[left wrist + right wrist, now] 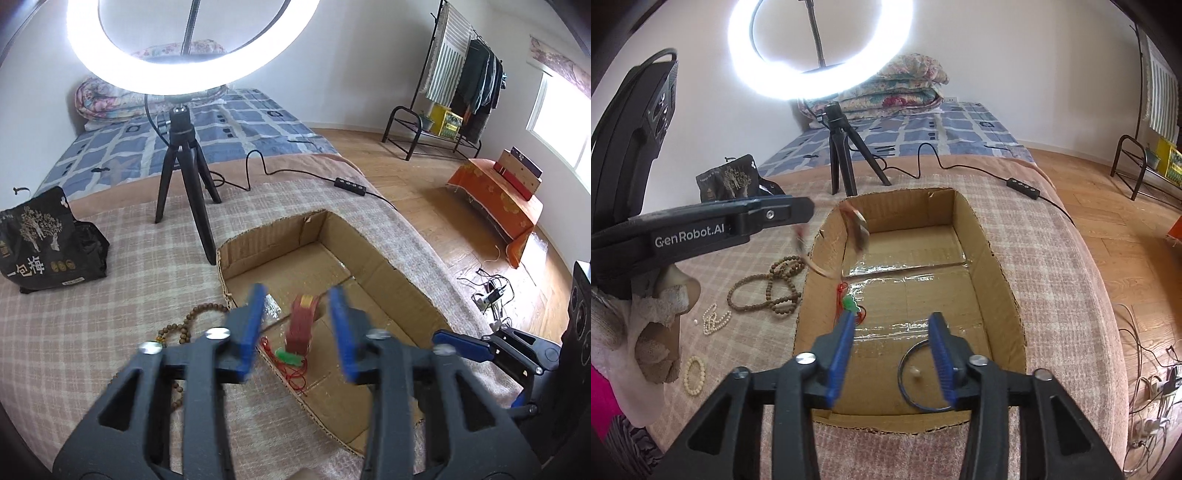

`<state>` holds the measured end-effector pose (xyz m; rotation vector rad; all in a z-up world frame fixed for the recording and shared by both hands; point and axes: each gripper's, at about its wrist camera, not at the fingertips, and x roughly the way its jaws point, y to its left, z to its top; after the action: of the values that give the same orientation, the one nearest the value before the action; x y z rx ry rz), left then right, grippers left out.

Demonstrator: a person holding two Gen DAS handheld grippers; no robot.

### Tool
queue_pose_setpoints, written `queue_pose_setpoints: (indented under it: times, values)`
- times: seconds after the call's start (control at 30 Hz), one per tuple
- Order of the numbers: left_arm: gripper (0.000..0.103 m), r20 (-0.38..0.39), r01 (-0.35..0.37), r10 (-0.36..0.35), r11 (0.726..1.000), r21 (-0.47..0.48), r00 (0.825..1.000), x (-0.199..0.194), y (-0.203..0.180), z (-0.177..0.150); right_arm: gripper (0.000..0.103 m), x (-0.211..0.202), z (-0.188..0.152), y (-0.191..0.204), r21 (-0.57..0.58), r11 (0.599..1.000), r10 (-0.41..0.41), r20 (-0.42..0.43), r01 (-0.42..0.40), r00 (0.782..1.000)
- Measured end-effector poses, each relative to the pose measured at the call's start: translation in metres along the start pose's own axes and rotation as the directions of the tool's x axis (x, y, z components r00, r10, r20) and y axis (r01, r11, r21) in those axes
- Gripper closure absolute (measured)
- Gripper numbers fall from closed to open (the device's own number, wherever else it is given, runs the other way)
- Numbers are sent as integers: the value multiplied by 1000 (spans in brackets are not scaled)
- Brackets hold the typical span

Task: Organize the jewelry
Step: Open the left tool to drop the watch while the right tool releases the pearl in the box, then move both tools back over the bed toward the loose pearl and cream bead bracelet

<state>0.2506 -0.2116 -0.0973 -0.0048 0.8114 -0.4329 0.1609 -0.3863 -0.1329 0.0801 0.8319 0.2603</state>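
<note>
My left claw (297,325) hangs wide open over the near end of the cardboard box (979,229), gripping nothing; a blurred reddish bracelet (303,325) sits between its fingers, apparently dropping free. My right claw (894,354) is also spread wide and empty at the box's near edge. Inside the box I count a green pendant on red cord (851,304), a dark bangle (923,376) and a small pearl. Left on the bed cover (1052,277) beside the box: the brown bead necklace (768,288), a pearl strand (714,319) and a cream bead bracelet (694,374). I judge it roughly half done.
</note>
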Motion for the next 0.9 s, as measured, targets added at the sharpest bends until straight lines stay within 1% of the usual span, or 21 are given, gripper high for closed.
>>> queue_pose_setpoints:
  times: [0.03,0.07,0.1,0.13,0.3,0.5,0.73,0.9]
  values:
    - [42,10,-1,1,1000,0,1000,-1,-1,1,34,-1,-1,0,-3,1000,-8,5,8,1000]
    - [35,18,-8,8,1000,-4,1000,-3,0,2,29,-2,-2,1,-6,1000,-16,11,16,1000]
    - [33,22,-11,11,1000,-9,1000,-4,0,2,20,-2,-3,1,-7,1000,-24,14,24,1000]
    - [32,24,-9,10,1000,-14,1000,-5,2,2,14,-2,-3,1,-9,1000,-30,15,30,999]
    - [29,6,0,0,999,-33,1000,-6,10,1,4,0,-5,4,-12,998,-59,6,59,998]
    - [27,17,-8,8,999,-34,1000,-16,14,0,1,-4,-5,12,-22,997,-73,20,74,997]
    - [26,33,-11,13,999,-45,999,-29,22,0,0,-7,-3,18,-12,996,-92,31,92,995]
    - [26,55,-33,35,998,-44,998,-46,38,-3,0,-17,-1,22,5,995,-96,56,95,994]
